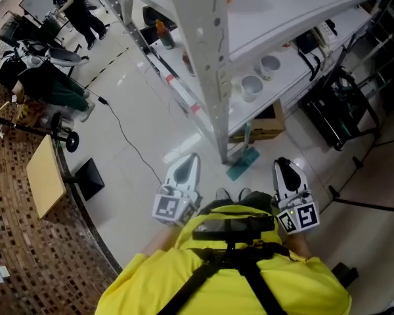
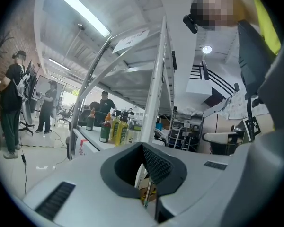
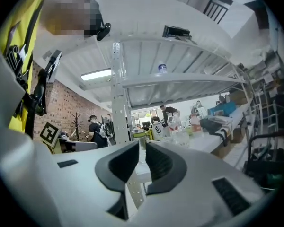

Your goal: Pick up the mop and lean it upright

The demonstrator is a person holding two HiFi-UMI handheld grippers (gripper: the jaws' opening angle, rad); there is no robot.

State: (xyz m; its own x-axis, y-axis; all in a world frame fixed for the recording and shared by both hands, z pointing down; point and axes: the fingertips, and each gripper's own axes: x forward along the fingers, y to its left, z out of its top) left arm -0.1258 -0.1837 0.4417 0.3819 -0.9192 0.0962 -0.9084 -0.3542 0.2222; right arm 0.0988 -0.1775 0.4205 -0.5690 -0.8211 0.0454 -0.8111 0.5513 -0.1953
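Note:
In the head view the mop stands on its teal head on the floor, and its thin handle rises against the white shelf post. Neither gripper touches it. My left gripper hangs to the left of the mop head, and its dark pads meet with nothing between them. To the right of the mop, my right gripper holds nothing. A narrow gap shows between the right gripper's pads, and the shelf post shows through it.
A white shelf rack carries white bowls and bottles. A cardboard box sits under it. A black frame stands at the right. A cable crosses the floor. People stand far left by a wooden board.

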